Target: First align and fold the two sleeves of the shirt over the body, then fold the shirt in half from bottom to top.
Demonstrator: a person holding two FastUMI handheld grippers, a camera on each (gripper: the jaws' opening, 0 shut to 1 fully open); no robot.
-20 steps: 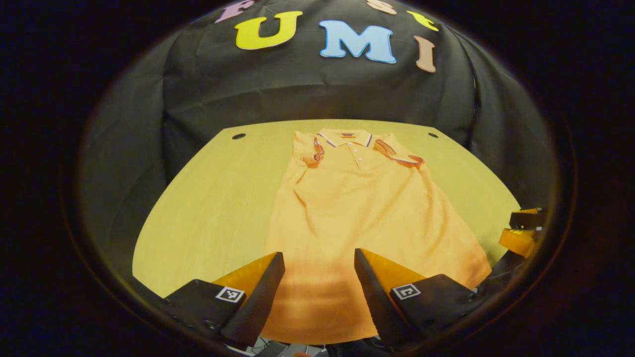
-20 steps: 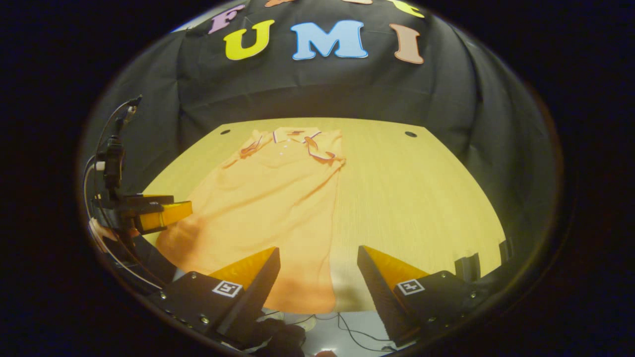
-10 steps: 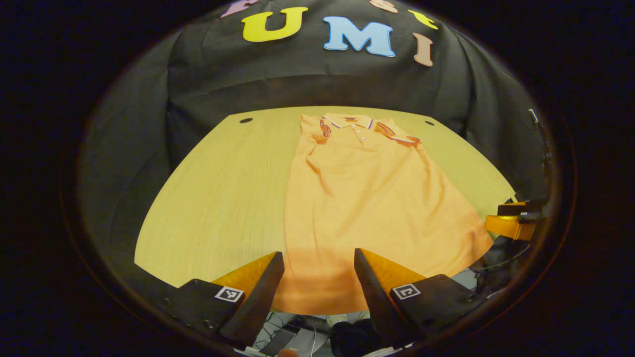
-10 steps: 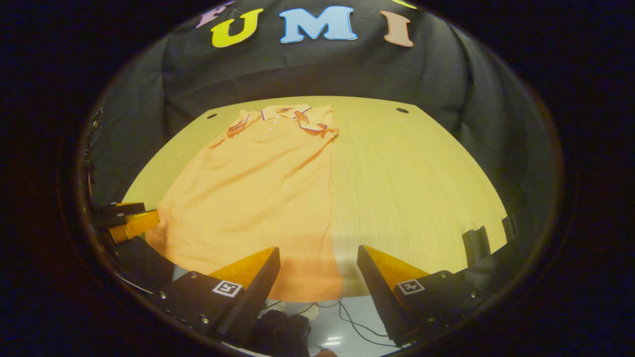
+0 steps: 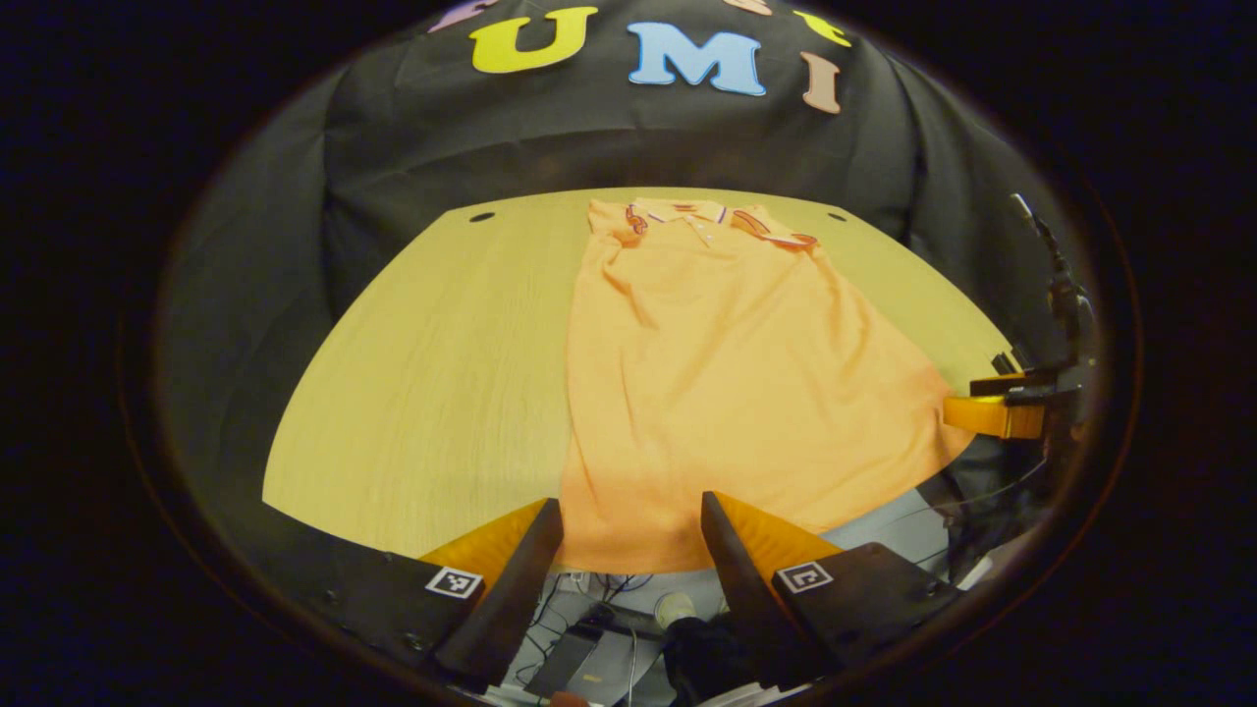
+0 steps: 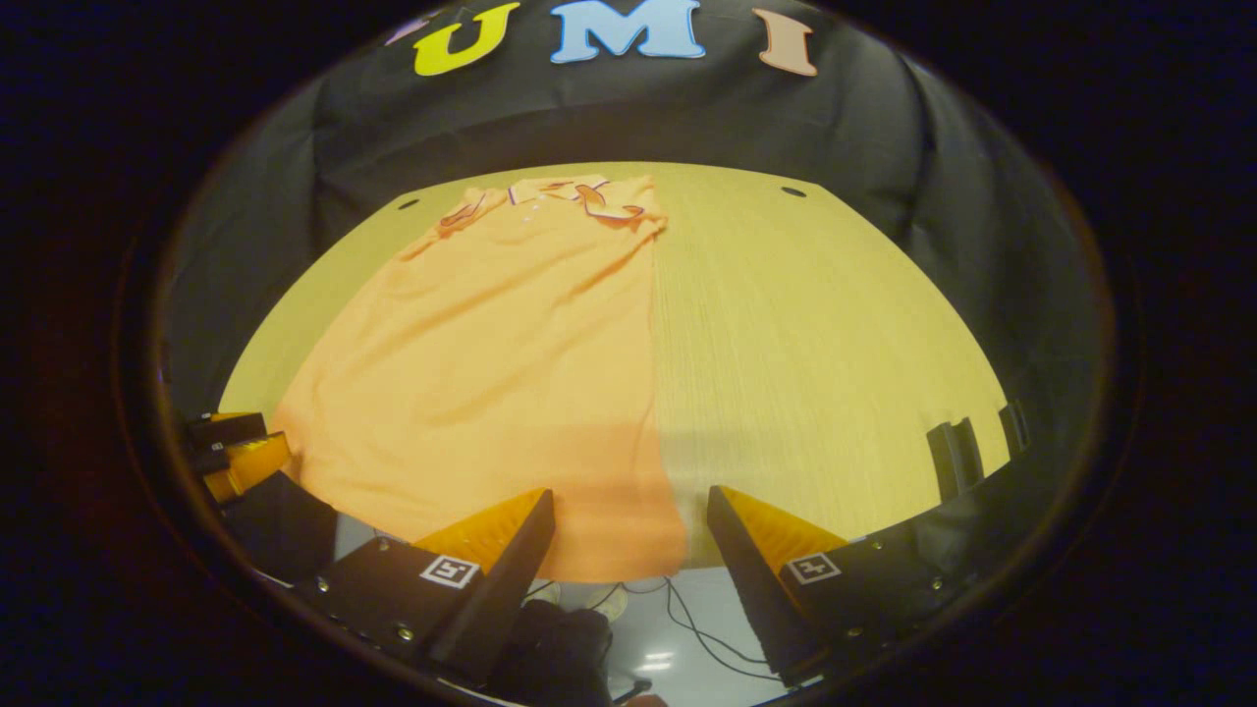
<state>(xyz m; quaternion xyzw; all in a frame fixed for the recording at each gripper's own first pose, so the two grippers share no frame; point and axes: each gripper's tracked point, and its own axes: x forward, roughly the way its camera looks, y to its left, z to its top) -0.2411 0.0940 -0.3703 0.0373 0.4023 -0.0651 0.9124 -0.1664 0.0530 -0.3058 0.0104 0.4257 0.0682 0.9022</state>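
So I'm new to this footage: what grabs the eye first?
The orange shirt lies flat along the yellow table, collar at the far end and hem at the near edge. Both grippers, left and right, sit at the hem with jaws open.

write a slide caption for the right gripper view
Open right claw poised at the hem of an orange shirt, sleeves folded in, on a table.
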